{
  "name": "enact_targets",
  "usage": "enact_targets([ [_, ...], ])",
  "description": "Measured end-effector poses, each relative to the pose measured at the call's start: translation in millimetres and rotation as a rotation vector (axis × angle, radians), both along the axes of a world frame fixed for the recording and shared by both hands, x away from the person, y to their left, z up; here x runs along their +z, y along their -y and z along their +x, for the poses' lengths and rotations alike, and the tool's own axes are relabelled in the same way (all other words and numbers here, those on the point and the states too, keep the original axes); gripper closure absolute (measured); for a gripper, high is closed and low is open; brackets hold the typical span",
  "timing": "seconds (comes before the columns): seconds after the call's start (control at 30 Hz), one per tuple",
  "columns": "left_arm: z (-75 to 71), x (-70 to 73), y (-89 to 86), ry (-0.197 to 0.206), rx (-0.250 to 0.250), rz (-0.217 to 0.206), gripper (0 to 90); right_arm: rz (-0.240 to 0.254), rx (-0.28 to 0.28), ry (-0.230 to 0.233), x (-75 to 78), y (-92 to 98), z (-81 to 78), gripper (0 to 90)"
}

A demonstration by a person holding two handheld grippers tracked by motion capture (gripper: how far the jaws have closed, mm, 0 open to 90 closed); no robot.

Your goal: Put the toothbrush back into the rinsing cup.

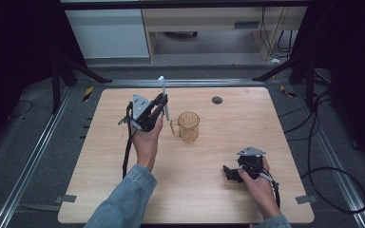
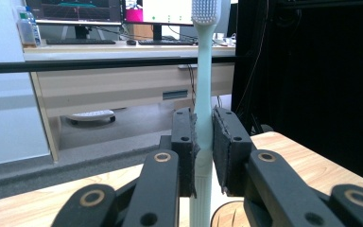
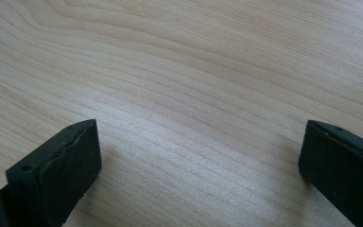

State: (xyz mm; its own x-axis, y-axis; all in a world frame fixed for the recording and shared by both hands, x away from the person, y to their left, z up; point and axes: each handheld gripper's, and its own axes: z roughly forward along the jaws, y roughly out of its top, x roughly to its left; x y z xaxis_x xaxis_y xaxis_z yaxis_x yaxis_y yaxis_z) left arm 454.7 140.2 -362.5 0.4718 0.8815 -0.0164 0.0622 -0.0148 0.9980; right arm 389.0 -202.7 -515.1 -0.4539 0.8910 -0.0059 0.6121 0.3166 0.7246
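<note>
Left gripper clamped on toothbrush, pads squeezing the lower handle from both sides, stem upright, bristle head well above the jaws, ribbed butt end hanging just below them. In the high view, left gripper raised off the table, toothbrush poking up past its jaws, amber glass mug just beside and below the jaws on the thumb side, apart from the brush, handle turned toward the gripper.

Right gripper spread wide, nothing between the jaws, bare wood ahead of them. High view: right gripper resting low near the table's near edge, well apart from mug and brush.

Handling judgement: toothbrush light, thin, stiff plastic with slight flex in the neck; smooth handle likely to swivel in a 2-pad pinch if bumped. Best hold: thick lower handle near the ribbed section, as now; never the bristles or narrow neck. Likely next move: lowering butt end first into the mug, so clearance under the jaws matters. Mug glassy, rigid, fragile, probably easy to tip if struck at the rim; free right gripper available for steadying at the mug wall or handle.
</note>
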Motion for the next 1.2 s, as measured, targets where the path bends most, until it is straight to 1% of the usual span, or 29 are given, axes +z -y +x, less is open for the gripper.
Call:
enact_targets([
  [0.17,2.6,-0.6,1.2,0.005,0.003,-0.004,78.7,0.0,0.007,0.001,0.1,-0.9,0.1,0.4],
  [0.27,3.8,-0.3,2.9,0.011,-0.004,-0.002,78.7,0.0,0.006,0.0,0.1,-1.0,0.0,0.4],
  [0.47,9.3,-2.9,7.1,0.018,-0.01,-0.012,78.7,0.001,0.008,0.0,0.1,-1.0,0.0,0.4],
  [0.63,14.2,-7.4,9.5,0.019,-0.011,-0.005,78.7,0.002,0.008,0.0,0.1,-1.0,0.0,0.4],
  [0.8,18.5,-12.9,10.2,0.018,-0.009,-0.02,78.7,0.001,0.009,-0.001,0.1,-1.0,0.0,0.4],
  [0.87,19.1,-14.9,10.4,0.021,-0.008,-0.018,78.7,0.001,0.009,-0.001,0.1,-1.1,-0.1,0.4],
  [1.03,21.7,-21.6,12.0,0.014,-0.008,-0.033,78.7,0.002,0.011,-0.003,0.2,-1.2,-0.2,0.3],
  [1.2,22.9,-27.3,13.6,0.009,-0.008,-0.024,78.7,0.002,0.011,-0.003,0.2,-1.2,-0.2,0.4],
])
